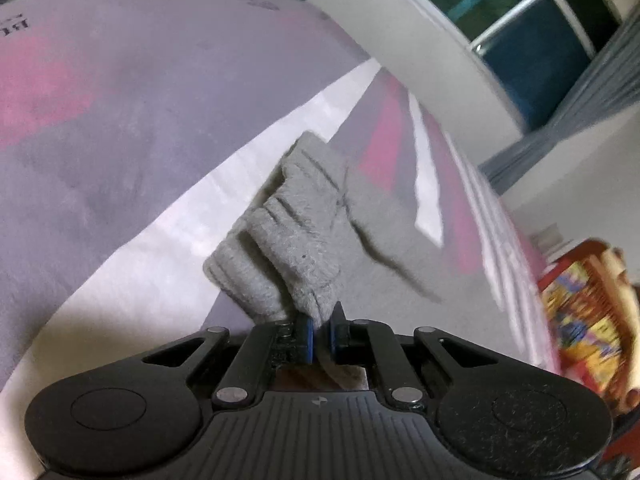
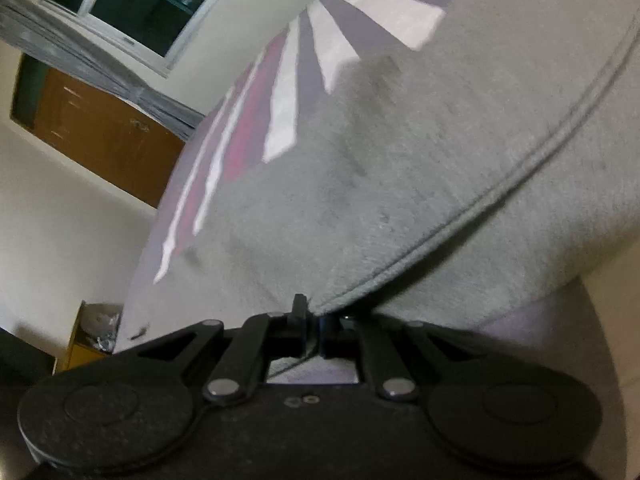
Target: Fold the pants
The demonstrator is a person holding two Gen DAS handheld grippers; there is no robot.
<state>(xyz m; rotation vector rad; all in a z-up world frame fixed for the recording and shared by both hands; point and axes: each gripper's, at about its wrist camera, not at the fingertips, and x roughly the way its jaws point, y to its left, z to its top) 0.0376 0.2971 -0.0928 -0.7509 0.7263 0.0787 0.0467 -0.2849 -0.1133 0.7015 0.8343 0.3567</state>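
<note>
The left gripper [image 1: 320,334] is pinching a bunched, ribbed end of the grey pants [image 1: 296,236] between its blue pads [image 1: 307,338], the jaws drawn together on the cloth. From there the fabric is running up and away in soft folds, lying over a bedspread [image 1: 120,128] of lilac, pink and white bands. Near the spread's far edge some dark printing is showing, but it is too small and skewed to read. A small pale mark is sitting on the black gripper body; I cannot make it out.

The right gripper [image 2: 314,326] is likewise clamped shut, its jaws closed on a hemmed edge of the pants [image 2: 400,184], where a double line of stitching is curving off to the right. In this view the grey cloth is filling most of the frame and is draping over the striped bedspread [image 2: 280,92].

To the left of the bed, low against the wall, a yellowish open box [image 2: 86,340] is holding crumpled pale stuff that is too blurred to name. In the left wrist view, off the bed's right edge, something red and yellow with a busy print [image 1: 580,308] is smeared by motion blur.

Beyond the bed a white-framed window [image 1: 532,20] is showing dark, with grey curtains [image 2: 60,48] beside it and a brown wooden cabinet [image 2: 104,132] below. Bare bedspread is lying open to the left of the pants.
</note>
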